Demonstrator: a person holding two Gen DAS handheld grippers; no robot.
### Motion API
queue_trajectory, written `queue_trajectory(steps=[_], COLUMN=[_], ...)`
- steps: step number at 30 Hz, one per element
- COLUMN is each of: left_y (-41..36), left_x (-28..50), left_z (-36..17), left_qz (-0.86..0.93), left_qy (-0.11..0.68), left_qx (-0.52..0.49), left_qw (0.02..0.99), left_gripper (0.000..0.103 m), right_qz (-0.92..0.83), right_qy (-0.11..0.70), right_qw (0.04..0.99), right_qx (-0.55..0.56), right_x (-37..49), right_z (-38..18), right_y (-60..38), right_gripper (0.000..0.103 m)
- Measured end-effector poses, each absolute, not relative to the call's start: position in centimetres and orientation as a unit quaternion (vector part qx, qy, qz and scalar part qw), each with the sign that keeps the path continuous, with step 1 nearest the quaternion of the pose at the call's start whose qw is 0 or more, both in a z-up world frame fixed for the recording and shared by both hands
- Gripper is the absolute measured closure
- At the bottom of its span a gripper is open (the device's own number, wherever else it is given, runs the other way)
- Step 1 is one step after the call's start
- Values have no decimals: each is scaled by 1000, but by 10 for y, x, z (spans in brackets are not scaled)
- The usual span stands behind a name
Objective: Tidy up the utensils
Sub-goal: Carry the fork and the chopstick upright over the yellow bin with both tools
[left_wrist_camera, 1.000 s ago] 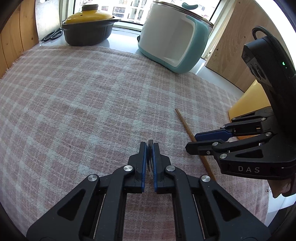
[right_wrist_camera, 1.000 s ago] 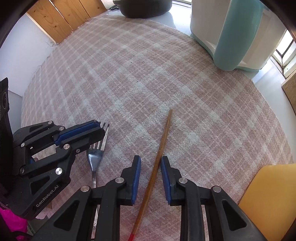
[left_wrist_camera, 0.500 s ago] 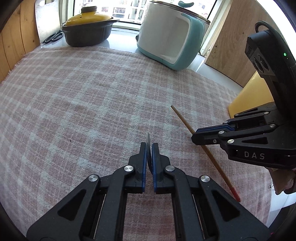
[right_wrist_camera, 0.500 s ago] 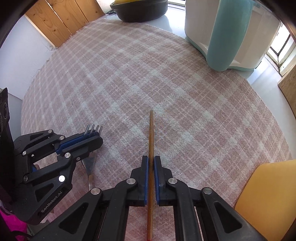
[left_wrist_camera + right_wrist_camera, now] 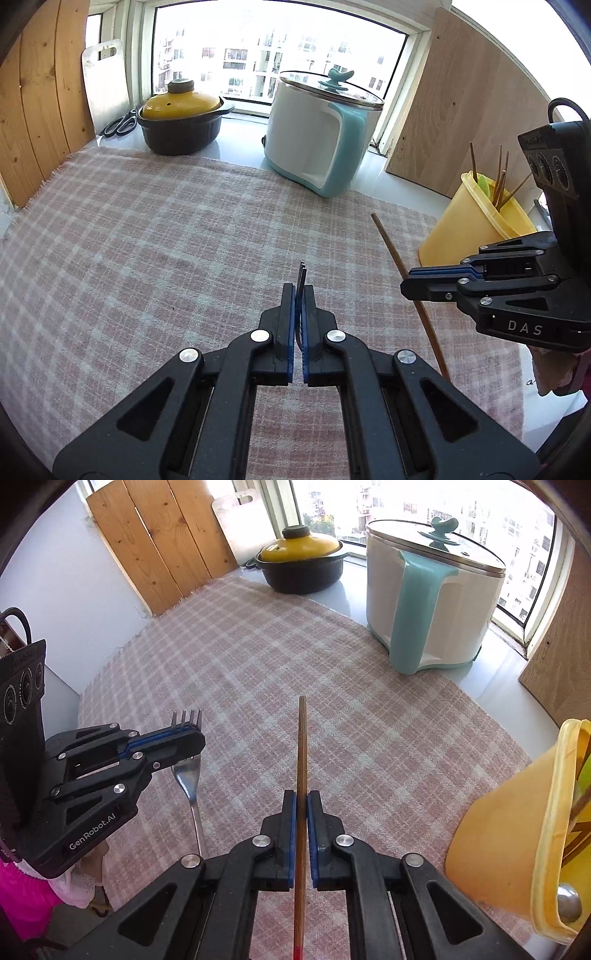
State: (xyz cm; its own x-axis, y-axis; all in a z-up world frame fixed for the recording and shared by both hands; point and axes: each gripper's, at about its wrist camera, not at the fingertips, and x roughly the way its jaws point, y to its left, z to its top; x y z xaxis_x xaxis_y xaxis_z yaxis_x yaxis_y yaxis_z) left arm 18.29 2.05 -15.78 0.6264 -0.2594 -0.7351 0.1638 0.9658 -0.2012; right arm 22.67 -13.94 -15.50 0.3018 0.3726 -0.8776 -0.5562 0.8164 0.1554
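Observation:
My left gripper point(image 5: 298, 295) is shut on a metal fork point(image 5: 301, 275), seen edge-on with its tines poking past the pads. From the right wrist view that fork point(image 5: 186, 771) hangs in the left gripper point(image 5: 186, 736) above the cloth, tines up and handle down. My right gripper point(image 5: 301, 801) is shut on a brown wooden chopstick point(image 5: 301, 746) with a red end, which points straight ahead off the cloth. In the left wrist view the chopstick point(image 5: 391, 247) slants through the right gripper point(image 5: 410, 280). A yellow utensil holder point(image 5: 476, 225) with several sticks stands at the right.
A pink checked cloth point(image 5: 147, 240) covers the table. At the back stand a white and teal pot point(image 5: 321, 133) with a glass lid, a dark casserole point(image 5: 181, 125) with a yellow lid, scissors point(image 5: 120, 123) and a cutting board. Wooden boards lean left and right.
The right gripper closed on the chopstick lying on the cloth. Both grippers then rose, lifting fork and chopstick off the cloth, and the views tilted up toward the window.

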Motion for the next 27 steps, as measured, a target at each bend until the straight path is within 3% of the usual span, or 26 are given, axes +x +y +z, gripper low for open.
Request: queue_trajectory(steps=[27], left_y=[-48], left_x=[163], left_z=[-47], left_qz=[-202], left_qy=[311], left_qx=[-38], left_qw=[928], left_gripper=[103], right_qz=[242], right_qy=[381], right_qw=[892], right_qx=[-12], right_x=[188], right_z=[-37], right_y=[-254], right_gripper=[100])
